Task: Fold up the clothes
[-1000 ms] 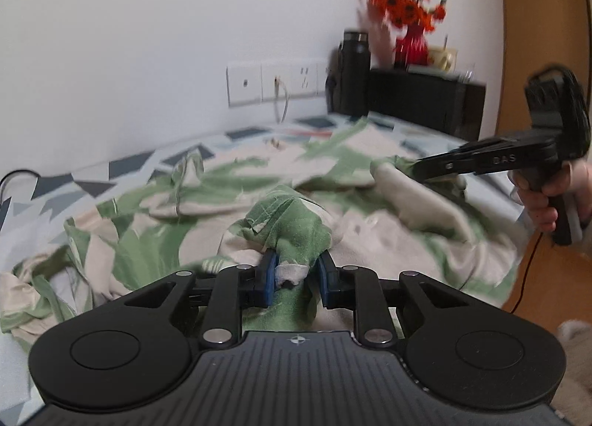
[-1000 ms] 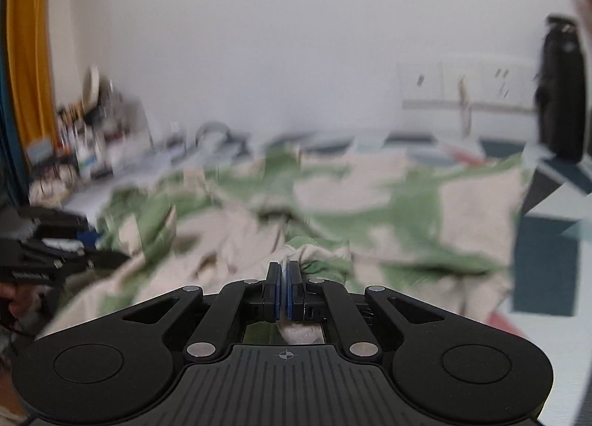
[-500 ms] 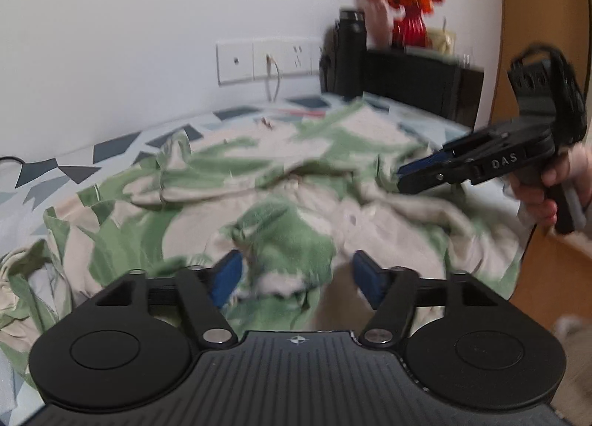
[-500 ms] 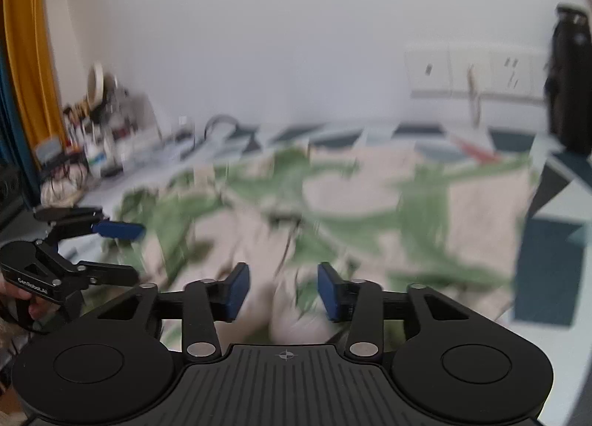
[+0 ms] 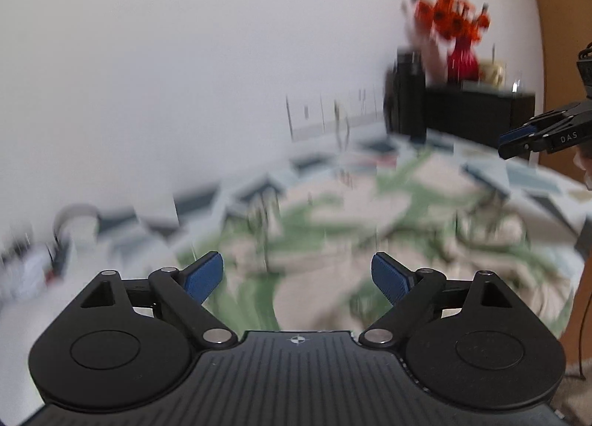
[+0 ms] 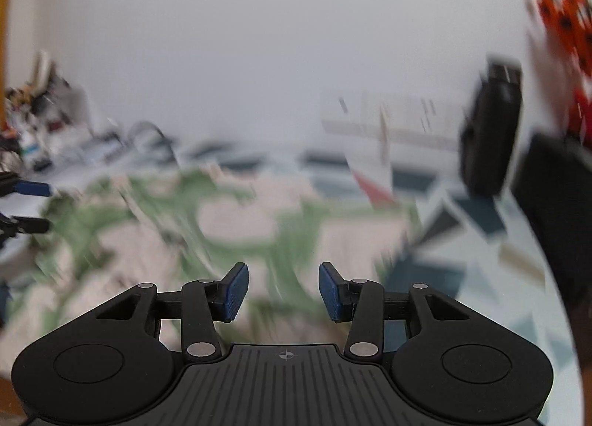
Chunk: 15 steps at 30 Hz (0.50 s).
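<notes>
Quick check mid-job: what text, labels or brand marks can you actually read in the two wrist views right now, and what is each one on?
"DAS": white letters on the side of the right hand-held gripper, seen at the right edge of the left wrist view.
No other readable text. The wall sockets and the dark bottle are too blurred to show any marking.
The left hand-held gripper carries only a small crosshair mark on its body, no letters.

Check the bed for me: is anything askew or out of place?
The green-and-cream garment lies rumpled and unfolded on the bed, held by neither gripper. Both the left gripper and right gripper have open, empty jaws. Motion blur hides finer detail.
</notes>
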Tool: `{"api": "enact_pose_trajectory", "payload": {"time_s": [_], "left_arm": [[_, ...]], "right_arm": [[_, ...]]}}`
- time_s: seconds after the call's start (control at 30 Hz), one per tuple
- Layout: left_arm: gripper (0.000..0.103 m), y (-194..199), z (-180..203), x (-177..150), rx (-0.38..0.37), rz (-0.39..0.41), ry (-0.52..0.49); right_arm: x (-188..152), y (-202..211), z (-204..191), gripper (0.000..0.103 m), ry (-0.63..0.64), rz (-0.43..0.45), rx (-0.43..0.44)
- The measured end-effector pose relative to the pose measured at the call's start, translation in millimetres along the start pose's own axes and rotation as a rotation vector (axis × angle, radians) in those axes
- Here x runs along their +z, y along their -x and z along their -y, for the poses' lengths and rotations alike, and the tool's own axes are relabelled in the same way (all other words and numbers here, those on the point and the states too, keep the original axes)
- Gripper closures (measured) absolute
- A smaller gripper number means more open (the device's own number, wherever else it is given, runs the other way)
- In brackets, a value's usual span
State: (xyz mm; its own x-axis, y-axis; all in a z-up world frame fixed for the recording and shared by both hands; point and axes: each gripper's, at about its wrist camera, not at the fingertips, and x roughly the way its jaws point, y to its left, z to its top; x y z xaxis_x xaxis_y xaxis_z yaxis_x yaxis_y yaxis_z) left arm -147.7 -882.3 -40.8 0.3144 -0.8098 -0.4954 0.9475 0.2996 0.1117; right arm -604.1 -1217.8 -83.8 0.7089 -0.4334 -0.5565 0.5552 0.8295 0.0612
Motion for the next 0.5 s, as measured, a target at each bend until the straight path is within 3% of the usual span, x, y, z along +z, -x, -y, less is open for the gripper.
{"api": "enact_pose_trajectory", "payload": {"time_s": [0.13,0.23,0.27,0.3,0.33,0.37,0.5], "left_arm": [[0.014,-13.8,-15.0,-27.0,0.029,-0.072,0.085],[0.014,-20.0,-24.1,-33.0,0.013,-0.071,0.139],[0.022,-22.1,-22.0,-33.2,0.01,-0.08,0.117],[0.059,-24.1,-19.5,-33.3,0.007,-0.089,0.092],[0.076,-26.2,-17.1,-33.3,0.004,-0.098,0.068],[0.085,-27.5,-16.9,-33.8,0.019,-0.117,0.063],[0.085,-24.1,-27.5,-41.8,0.014,-0.143,0.069]], "right_arm": [[-29.7,-31.5,18.5,0.062,-0.079,-0.103,-0.058],[-36.3,-41.3,19.8,0.065,-0.099,-0.11,-0.043],[-37.5,-41.7,17.7,0.07,-0.089,-0.104,-0.051],[-38.8,-42.1,15.7,0.096,-0.077,-0.097,-0.061],[-39.1,-39.4,17.0,0.098,-0.078,-0.092,-0.071],[-39.3,-36.6,18.5,0.098,-0.079,-0.086,-0.082],[-46.7,-17.3,30.2,0.098,-0.095,-0.083,-0.089]]}}
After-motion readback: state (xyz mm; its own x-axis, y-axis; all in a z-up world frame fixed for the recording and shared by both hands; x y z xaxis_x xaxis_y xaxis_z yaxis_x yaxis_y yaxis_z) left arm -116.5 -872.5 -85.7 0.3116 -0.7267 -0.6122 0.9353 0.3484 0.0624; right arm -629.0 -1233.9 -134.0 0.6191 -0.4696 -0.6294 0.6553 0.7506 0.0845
